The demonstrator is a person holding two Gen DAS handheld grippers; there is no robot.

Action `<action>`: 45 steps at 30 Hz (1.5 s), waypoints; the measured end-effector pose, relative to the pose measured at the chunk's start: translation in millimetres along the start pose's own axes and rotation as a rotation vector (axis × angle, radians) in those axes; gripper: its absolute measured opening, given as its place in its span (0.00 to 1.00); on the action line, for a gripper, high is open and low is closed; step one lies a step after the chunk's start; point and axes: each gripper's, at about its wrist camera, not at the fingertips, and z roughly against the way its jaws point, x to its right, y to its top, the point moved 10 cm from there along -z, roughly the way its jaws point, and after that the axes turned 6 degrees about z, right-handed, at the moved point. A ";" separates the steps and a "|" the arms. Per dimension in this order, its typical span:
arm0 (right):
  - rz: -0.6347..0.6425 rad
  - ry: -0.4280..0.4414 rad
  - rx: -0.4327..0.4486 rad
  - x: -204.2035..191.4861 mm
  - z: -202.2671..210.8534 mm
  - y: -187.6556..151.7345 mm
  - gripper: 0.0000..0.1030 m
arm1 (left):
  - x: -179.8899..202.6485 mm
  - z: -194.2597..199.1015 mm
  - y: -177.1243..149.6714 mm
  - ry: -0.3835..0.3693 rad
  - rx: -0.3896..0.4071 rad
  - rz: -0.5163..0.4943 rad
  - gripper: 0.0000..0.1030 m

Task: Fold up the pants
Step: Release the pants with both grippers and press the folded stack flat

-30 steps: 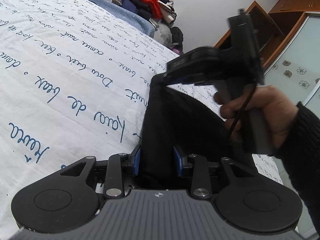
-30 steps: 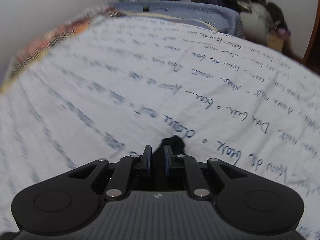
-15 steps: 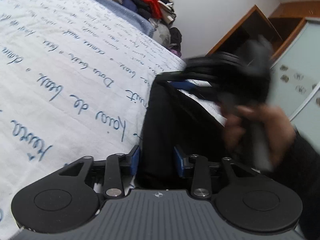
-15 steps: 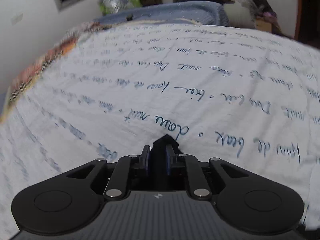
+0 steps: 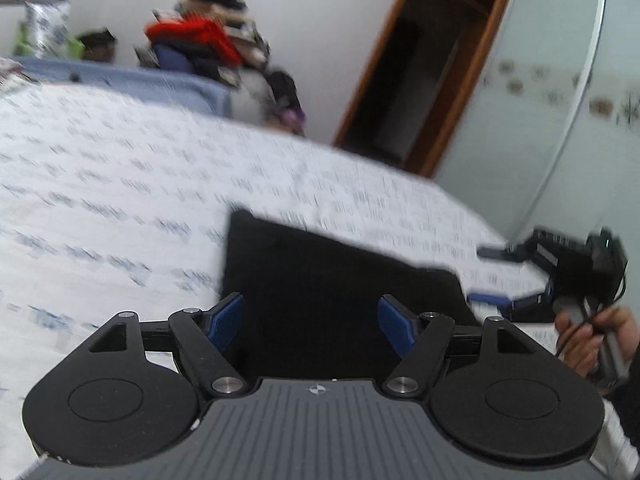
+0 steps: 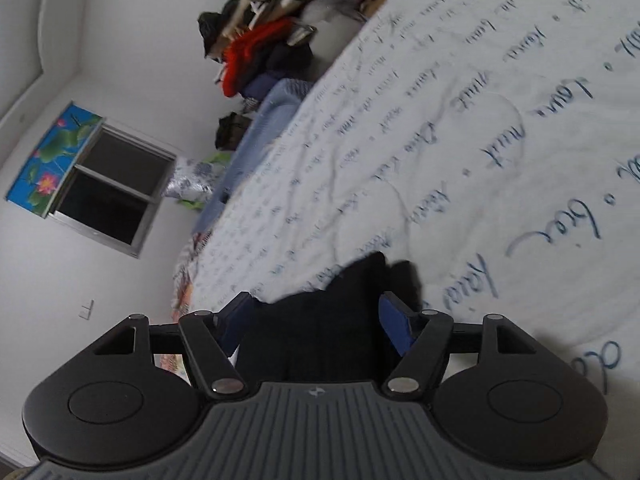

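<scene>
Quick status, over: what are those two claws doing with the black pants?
Left gripper opening, pads clear of the black pants. Right gripper opening, cloth between its jaws. Pants on the bedspread. Nothing in the way.

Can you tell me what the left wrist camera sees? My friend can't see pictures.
The left gripper is opening its blue pads over black pants lying on a white bedspread with blue writing, not pinching them. At the right edge a hand holds the right gripper. Behind are a clothes pile and a wooden doorway.
</scene>
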 end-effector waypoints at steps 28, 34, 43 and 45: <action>-0.005 0.047 0.043 3.2 13.7 -13.2 0.16 | 8.6 -38.2 -46.0 0.034 -0.052 -0.198 1.00; 0.058 0.080 -0.054 -18.6 27.1 -56.7 0.16 | 9.6 -37.8 -46.9 0.038 -0.052 -0.205 1.00; 0.169 0.017 -0.140 -14.5 10.4 -96.3 0.06 | 9.4 -38.5 -46.8 0.041 -0.052 -0.207 1.00; 0.220 -0.015 -0.159 -17.8 10.1 -97.3 0.03 | 9.4 -38.5 -46.7 0.041 -0.052 -0.206 1.00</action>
